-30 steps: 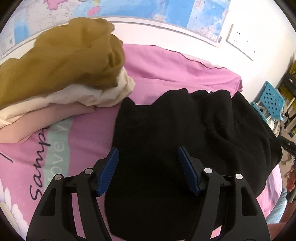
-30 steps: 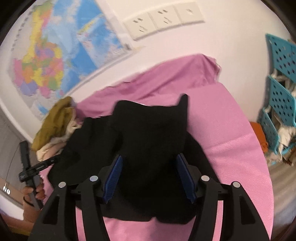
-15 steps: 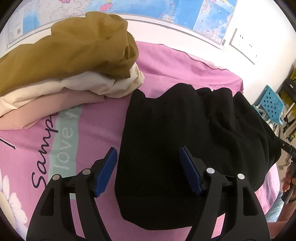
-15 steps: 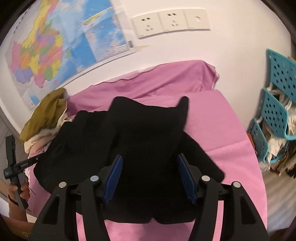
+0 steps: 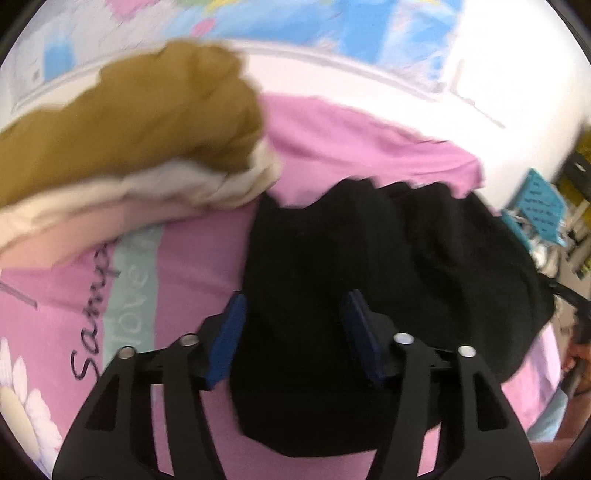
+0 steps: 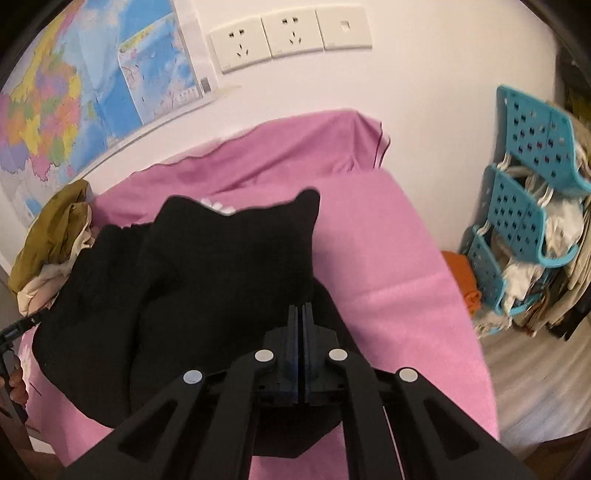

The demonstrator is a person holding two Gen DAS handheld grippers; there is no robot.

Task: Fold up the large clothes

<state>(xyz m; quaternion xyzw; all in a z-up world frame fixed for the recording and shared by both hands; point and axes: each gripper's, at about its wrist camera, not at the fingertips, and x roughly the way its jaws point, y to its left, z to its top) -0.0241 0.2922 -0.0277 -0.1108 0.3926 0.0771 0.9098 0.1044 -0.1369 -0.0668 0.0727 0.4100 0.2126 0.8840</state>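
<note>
Two black grippers with blue pads work over one large black fleece garment (image 5: 369, 266), which lies in loose, partly folded layers on the pink bedsheet (image 5: 192, 280) and serves as the reference here. Left of the garment, and touching its far left corner in the left wrist view, sits a stack of folded clothes (image 5: 129, 155): a mustard-brown piece on top, cream beneath it, pale peach at the bottom. Between that stack and the garment the sheet shows a mint band with dark script lettering (image 5: 129, 295).

Above the garment's near left edge hangs the left gripper (image 5: 295, 339), its jaws spread wide and holding nothing, one blue pad (image 5: 227, 339) over the cloth's border. The picture is blurred.

Over the garment's near right part, the right gripper (image 6: 300, 325) has its jaws pressed together; whether a fold of the black cloth is pinched between them cannot be told. Beyond the garment, a wall map (image 6: 74, 96) and white sockets (image 6: 291, 35) hang on the wall. Right of the garment, off the bed, stands a turquoise perforated plastic rack (image 6: 524, 206) stuffed with pale clothes.
</note>
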